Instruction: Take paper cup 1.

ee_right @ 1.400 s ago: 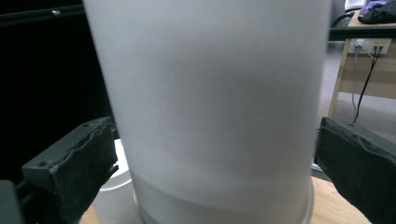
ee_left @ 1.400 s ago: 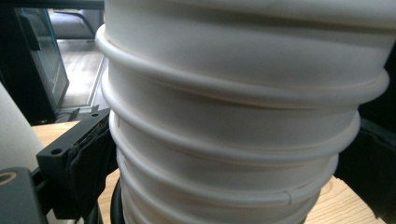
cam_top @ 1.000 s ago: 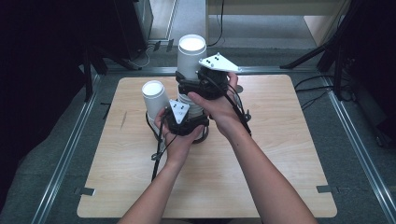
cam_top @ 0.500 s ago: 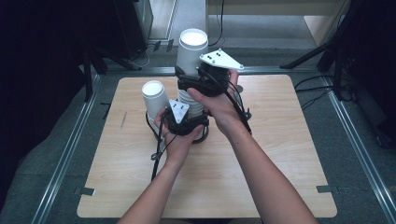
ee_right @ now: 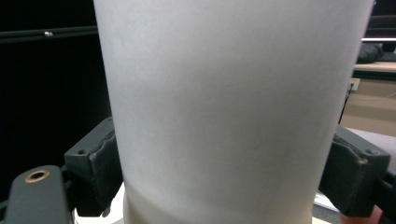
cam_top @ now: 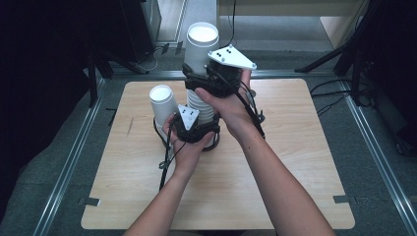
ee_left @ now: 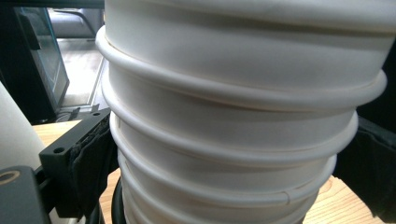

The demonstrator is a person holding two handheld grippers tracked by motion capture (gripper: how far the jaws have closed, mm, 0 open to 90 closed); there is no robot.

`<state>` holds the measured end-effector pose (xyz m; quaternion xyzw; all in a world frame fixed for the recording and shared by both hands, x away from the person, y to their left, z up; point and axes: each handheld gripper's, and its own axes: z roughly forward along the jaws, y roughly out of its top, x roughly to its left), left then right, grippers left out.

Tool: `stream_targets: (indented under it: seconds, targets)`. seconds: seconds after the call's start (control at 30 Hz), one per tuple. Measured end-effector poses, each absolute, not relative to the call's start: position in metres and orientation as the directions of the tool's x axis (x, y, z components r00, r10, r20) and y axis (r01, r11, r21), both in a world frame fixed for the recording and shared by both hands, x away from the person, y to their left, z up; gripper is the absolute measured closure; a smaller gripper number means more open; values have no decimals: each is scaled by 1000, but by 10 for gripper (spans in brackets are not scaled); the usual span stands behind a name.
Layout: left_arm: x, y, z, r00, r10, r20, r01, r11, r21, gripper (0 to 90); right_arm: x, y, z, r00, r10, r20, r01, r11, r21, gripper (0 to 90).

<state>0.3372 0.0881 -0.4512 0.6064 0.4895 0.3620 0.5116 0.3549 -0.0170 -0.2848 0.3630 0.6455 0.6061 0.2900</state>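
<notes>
The right gripper [cam_top: 204, 81], jaws just closing, clamps the top paper cup [cam_top: 201, 46]; the left gripper [cam_top: 194, 129] clamps the cup stack [cam_top: 200, 105] near the surface's far edge. Lift straight up, holding the stack steady.

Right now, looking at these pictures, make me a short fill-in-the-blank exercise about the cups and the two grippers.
1. The right gripper is clamped on the ____ cup of the stack of white paper cups.
2. The left gripper holds that stack near its ____.
3. A single cup stands on the wooden table to the ____ of the stack in the high view.
4. All the cups are ____ in colour.

Missing words: top; bottom; left; white
</notes>
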Motion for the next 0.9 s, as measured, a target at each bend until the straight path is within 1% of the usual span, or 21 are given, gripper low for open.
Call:
stream_targets:
  seconds: [0.13, 0.17, 0.27, 0.33, 0.57, 0.9]
  targets:
    - [337, 88, -451, 258, 964, -62, 223, 3, 975, 23, 353, -16, -282, -548, 835, 58, 93, -7, 996, 138]
    - [337, 88, -451, 256, 964, -66, 227, 6, 974, 23, 352, -16, -280, -533, 845, 51, 67, -18, 998, 141]
    - [337, 88, -451, 257, 964, -65, 228, 5, 974, 23, 351, -16, -277, -526, 849, 51, 49, -29, 998, 148]
    - [337, 88, -451, 257, 964, -63, 230, 3, 973, 23, 350, -17, -275, -540, 840, 57, 37, -45, 998, 152]
    - [337, 89, -451, 259, 963, -69, 234, 6, 972, 23, 346, -18, -268, -535, 844, 39, -34, -68, 997, 153]
    - [337, 88, -452, 258, 963, -71, 230, 10, 973, 23, 341, -31, -251, -517, 855, 50, -65, -97, 993, 153]
